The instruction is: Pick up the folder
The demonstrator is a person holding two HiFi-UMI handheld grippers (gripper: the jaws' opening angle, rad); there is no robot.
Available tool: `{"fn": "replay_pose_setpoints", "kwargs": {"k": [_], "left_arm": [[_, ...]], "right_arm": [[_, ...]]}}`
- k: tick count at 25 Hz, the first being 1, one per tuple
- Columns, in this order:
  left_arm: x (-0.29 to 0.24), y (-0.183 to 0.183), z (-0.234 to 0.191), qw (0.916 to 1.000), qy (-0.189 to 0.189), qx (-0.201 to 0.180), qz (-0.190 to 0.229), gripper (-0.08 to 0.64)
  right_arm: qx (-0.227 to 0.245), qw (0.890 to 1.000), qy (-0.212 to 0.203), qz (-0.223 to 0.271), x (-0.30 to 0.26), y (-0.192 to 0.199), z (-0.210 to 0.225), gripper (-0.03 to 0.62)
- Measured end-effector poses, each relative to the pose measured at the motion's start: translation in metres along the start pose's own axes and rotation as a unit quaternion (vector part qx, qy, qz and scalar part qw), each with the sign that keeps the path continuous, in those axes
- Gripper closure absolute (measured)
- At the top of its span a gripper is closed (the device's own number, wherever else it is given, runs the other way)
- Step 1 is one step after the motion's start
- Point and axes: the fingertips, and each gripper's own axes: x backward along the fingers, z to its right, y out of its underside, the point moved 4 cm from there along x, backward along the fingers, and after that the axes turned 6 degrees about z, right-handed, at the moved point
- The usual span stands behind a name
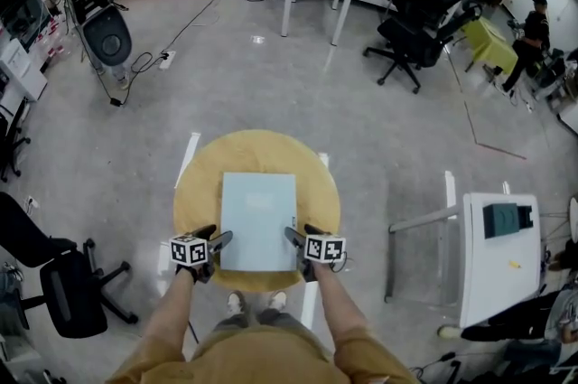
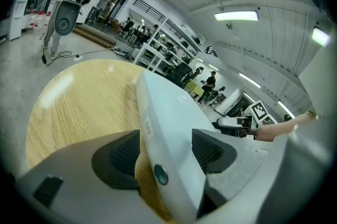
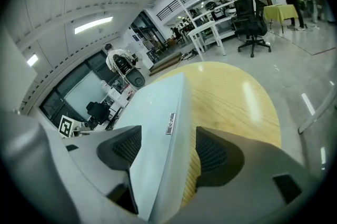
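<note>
Counting what sat in the lower middle of the head view gave one pale blue folder (image 1: 258,220), one round wooden bench (image 1: 200,183) and two grippers, one in each hand. The folder lay flat on the bench's middle, its near edge close to the bench's lower rim. The left gripper (image 1: 218,234) sat at the folder's lower left corner and the right gripper (image 1: 296,231) at its lower right corner, each angled inward toward it. In each gripper view the folder's side edge ran between that gripper's jaws. Both pairs of jaws stood wide apart, with bare wood showing between the outer pad and the folder's edge, so neither gripper was clamped on it. Two forearms in mustard sleeves rose from the bottom edge of the head view, drawing slightly together toward the bench. Both grippers tilted downward, with their marker cubes facing up
</note>
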Motion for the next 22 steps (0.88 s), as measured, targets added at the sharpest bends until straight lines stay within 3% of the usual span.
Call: {"fn": "replay_pose_setpoints", "kwargs": {"k": [9, 15, 22], "left_arm": [[-0.013, -0.002, -0.014, 0.9993, 0.011, 0.032, -0.014, 0.265], [-0.023, 0.003, -0.006, 0.992, 0.051, 0.115, 0.004, 0.259], [-0.023, -0.001, -0.011, 0.9901, 0.051, 0.13, 0.019, 0.258]], "right_arm": [[0.009, 0.999, 0.001, -0.035, -0.018, 0.008, 0.003, 0.293], [-0.035, 0.999, -0.016, -0.029, -0.028, 0.014, 0.009, 0.291], [-0.062, 0.998, -0.017, -0.006, -0.039, 0.016, -0.001, 0.285]]}}
